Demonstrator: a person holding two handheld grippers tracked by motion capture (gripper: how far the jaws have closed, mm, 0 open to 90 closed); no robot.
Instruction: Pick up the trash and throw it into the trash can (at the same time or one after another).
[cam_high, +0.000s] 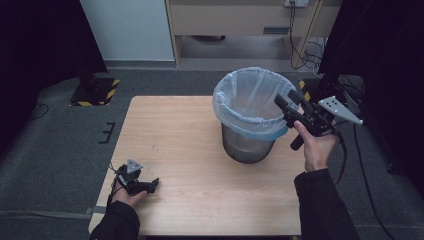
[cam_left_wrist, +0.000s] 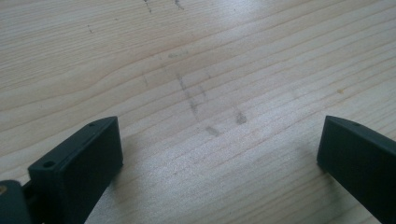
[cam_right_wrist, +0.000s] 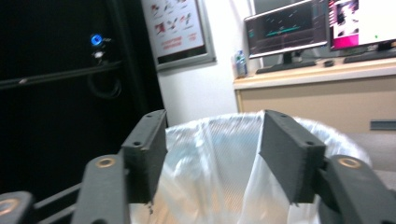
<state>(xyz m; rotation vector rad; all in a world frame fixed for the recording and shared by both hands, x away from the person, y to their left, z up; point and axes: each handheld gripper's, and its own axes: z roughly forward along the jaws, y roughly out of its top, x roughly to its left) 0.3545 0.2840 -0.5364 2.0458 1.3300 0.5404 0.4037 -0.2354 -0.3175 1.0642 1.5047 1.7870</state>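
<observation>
high view: the lined waste bin (cam_high: 248, 117) stands on the worktop (cam_high: 190, 165); right gripper (cam_high: 286, 106) sits at its near rim, so work the liner (cam_high: 250, 95) edge gently. left gripper view: left gripper (cam_left_wrist: 219, 154) fingers wide, empty. right gripper view: fingers (cam_right_wrist: 292, 156) apart, seemingly gripping nothing.

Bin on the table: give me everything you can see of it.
The bin is a round, dark grey container, metal mesh by the look of it, standing upright on the right half of the wooden table. A translucent pale blue plastic liner sits inside and is folded down over the rim, covering the upper wall. The part of the inside that shows holds nothing. The right gripper hangs at the right of the rim with its jaws apart; whether it touches the liner cannot be told.
</observation>
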